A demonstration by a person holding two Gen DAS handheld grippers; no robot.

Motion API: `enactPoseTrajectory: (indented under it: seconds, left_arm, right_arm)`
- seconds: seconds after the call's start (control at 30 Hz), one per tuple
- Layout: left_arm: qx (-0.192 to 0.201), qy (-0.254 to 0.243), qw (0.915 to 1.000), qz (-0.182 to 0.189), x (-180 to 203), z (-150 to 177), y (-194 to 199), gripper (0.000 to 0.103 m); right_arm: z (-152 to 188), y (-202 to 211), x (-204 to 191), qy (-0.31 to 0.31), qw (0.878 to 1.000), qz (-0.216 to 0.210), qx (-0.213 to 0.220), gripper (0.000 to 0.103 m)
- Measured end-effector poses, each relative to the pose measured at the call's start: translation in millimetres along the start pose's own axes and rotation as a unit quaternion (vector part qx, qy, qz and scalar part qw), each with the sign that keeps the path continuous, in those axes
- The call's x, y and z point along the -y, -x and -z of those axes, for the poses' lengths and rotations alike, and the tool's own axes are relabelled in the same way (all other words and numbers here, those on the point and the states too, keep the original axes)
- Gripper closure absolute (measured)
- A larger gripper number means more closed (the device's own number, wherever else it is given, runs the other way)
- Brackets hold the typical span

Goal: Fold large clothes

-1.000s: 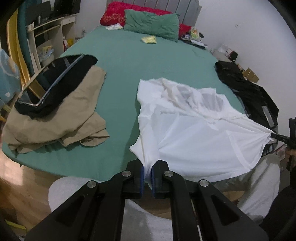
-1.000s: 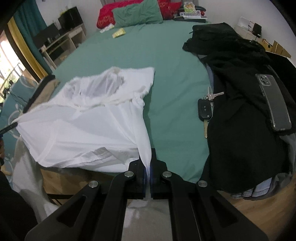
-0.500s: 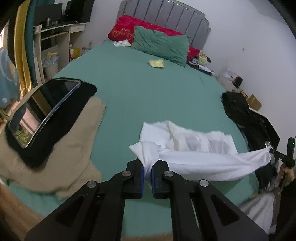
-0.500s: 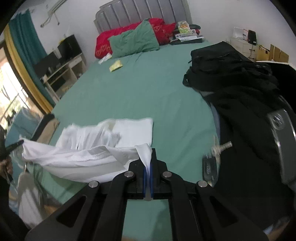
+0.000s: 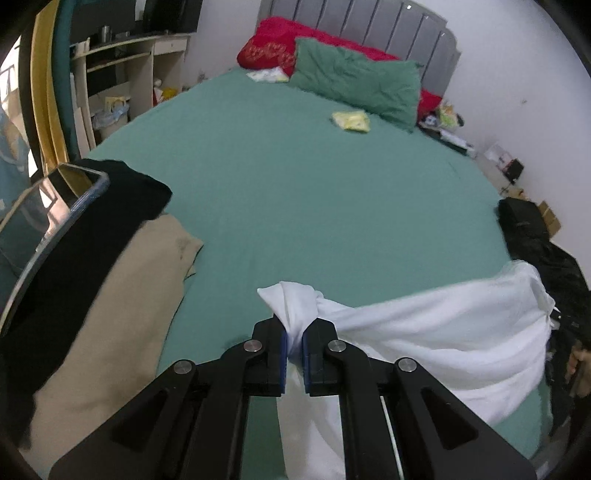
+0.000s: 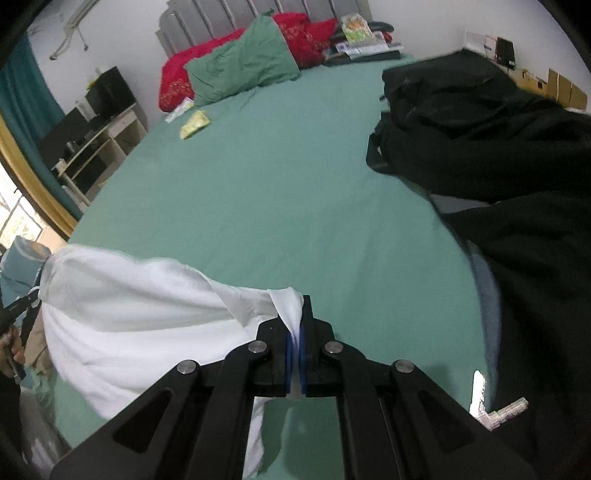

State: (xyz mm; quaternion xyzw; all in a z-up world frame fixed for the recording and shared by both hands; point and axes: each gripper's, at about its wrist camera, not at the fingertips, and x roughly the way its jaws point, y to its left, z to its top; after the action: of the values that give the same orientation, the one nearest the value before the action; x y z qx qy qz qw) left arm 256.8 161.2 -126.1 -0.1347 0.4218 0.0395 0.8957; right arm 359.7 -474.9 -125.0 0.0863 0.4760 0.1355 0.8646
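Left tongs (image 5: 294, 349) clamp a bunched corner of the white garment (image 5: 436, 332), and look across: right tongs (image 6: 294, 350) pinch the opposite corner, cloth slung between them over the near edge of the green bed (image 5: 314, 206). Tan clothing (image 5: 110, 317) lies far left, black clothes (image 6: 517, 166) far right. Judging progress: early going, I'd say. No neat fold shows; laying it flat and folding remain.

Both wrist cameras look forward and downward from the bed's (image 5: 314, 192) near end toward the far headboard (image 5: 369, 29); the left sits leftward, the right rightward, sharing the bed's middle.
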Motion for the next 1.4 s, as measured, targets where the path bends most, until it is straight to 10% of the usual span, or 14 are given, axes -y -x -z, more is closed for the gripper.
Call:
enactPoseTrajectory:
  seconds: [0.17, 0.23, 0.5, 0.73, 1.07, 1.17, 1.23, 1.4]
  left_arm:
    - [-0.056, 0.031, 0.9978, -0.012, -12, -5, -53, 0.083]
    - [-0.044, 0.051, 0.9975, -0.021, -18, -6, -53, 0.059]
    - [0.001, 0.001, 0.9994, 0.033, 27, 23, 5, 0.055]
    - [-0.085, -0.129, 0.9845, 0.082, 104, 89, 3, 0.055]
    - [-0.123, -0.095, 0.9816, 0.112, 121, 100, -17, 0.055]
    - [-0.122, -0.095, 0.9819, 0.108, 125, 95, -23, 0.055]
    - [-0.106, -0.105, 0.9827, 0.109, 129, 95, -18, 0.086]
    - [-0.089, -0.134, 0.9818, 0.101, 135, 87, -10, 0.093]
  right_arm:
    - [-3, -44, 5, 0.014, 0.999, 0.026, -0.035, 0.096]
    - [-1, -46, 3, 0.025, 0.997, 0.057, -0.042, 0.086]
    - [21, 26, -36, 0.063, 0.996, 0.043, 0.053, 0.063]
    - [95, 16, -148, 0.249, 0.968, -0.022, -0.003, 0.059]
    - [148, 0, -189, 0.375, 0.927, 0.006, -0.022, 0.059]
    - [146, 1, -185, 0.377, 0.926, 0.002, -0.014, 0.066]
    - [133, -1, -185, 0.368, 0.93, -0.01, -0.011, 0.098]
    - [114, 3, -188, 0.344, 0.939, -0.03, 0.013, 0.103]
